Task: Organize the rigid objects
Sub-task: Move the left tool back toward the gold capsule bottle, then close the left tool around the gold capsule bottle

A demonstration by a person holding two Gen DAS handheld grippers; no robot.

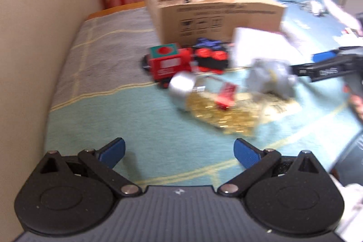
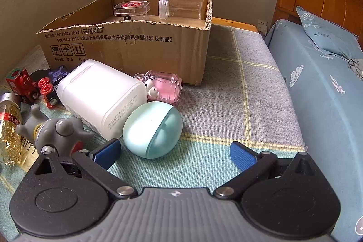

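Hovering with jaws spread wide and empty on right gripper beside smooth pale-teal plastic egg-shaped case; left gripper likewise; risk: rounded shell squirting out sideways.

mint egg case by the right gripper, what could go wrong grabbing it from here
The mint egg case is smooth and rounded, so it could squirt out from between the open right gripper fingers as they close. It also lies against the white jug, so a nudge might shove the jug into the pink jar. The left wrist view is blurred, so the left gripper may drift toward the pile unnoticed.
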